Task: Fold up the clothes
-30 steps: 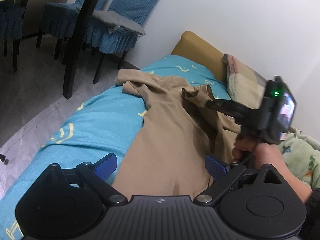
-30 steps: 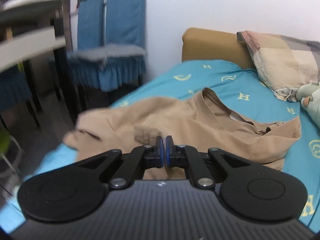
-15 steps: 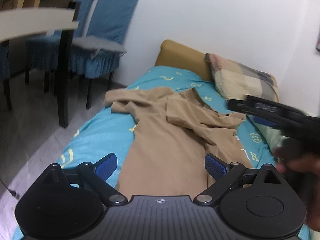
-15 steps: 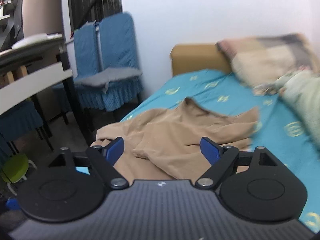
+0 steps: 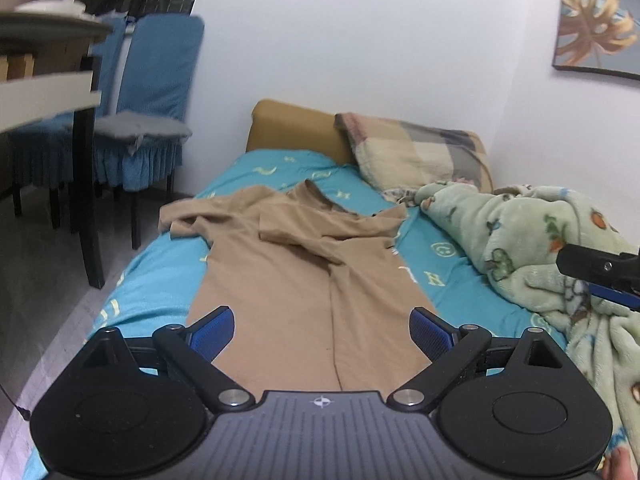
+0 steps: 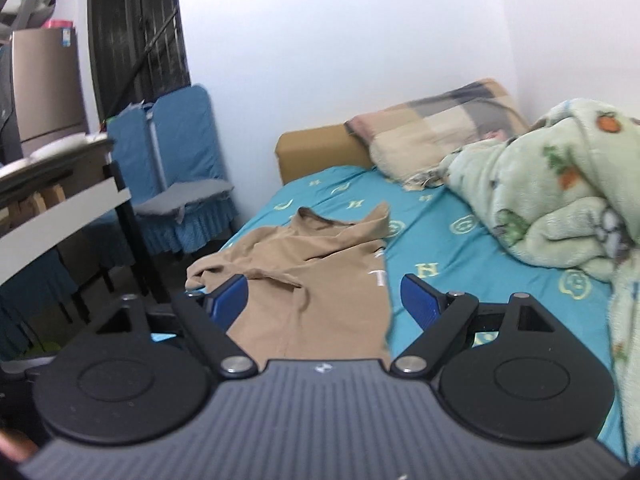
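Both grippers, left gripper (image 5: 320, 332) and right gripper (image 6: 322, 300), stand spread wide, grasping nothing. Their bodies hide the tan garment's (image 5: 288, 280) near hem; it lies beyond the jaws along the bed's (image 5: 160, 280) left edge.

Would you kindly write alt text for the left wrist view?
A tan shirt lies partly folded on a bed with a turquoise sheet, beyond the open, empty left gripper. A green blanket and plaid pillow lie right; blue chairs stand left.
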`<state>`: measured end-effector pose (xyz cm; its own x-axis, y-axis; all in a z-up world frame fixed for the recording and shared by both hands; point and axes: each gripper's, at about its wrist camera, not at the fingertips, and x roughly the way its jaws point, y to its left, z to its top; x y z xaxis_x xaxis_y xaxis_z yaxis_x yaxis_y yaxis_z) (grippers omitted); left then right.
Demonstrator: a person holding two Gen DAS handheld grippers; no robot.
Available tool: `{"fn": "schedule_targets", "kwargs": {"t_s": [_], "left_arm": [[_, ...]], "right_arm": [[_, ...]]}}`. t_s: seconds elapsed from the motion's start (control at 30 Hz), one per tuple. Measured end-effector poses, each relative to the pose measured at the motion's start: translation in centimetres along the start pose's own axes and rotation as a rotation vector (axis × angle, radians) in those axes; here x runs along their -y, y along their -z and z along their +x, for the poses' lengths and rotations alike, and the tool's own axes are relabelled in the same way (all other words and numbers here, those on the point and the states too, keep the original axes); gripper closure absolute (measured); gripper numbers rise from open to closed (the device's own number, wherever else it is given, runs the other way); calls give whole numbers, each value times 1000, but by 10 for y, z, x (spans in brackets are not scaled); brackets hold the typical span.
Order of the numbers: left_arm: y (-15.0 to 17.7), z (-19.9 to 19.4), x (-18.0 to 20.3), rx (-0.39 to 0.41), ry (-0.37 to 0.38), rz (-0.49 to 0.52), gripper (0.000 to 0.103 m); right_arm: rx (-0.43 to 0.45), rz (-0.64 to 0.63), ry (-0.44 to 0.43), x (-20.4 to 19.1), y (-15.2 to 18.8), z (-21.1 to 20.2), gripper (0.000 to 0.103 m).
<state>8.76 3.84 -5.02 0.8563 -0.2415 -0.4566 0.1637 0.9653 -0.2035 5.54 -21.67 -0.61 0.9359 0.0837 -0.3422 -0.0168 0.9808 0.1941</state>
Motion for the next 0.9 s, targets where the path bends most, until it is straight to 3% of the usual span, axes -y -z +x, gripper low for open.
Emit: {"fn": "schedule_targets", "kwargs": {"t_s": [0.33, 0.57, 0.73, 0.9], "left_arm": [[9, -41, 27, 0, -19, 13, 6], [6, -39, 38, 3, -65, 68, 5], [-10, -3, 15, -81, -98, -54, 2], [-44, 63, -30, -150, -156, -237, 2]], "right_arm": [[8, 38, 15, 17, 14, -22, 18], [11, 56, 34, 24, 16, -25, 18], [-19, 79, 19, 27, 20, -19, 18], [-47, 100, 15, 30, 26, -10, 18]]}}
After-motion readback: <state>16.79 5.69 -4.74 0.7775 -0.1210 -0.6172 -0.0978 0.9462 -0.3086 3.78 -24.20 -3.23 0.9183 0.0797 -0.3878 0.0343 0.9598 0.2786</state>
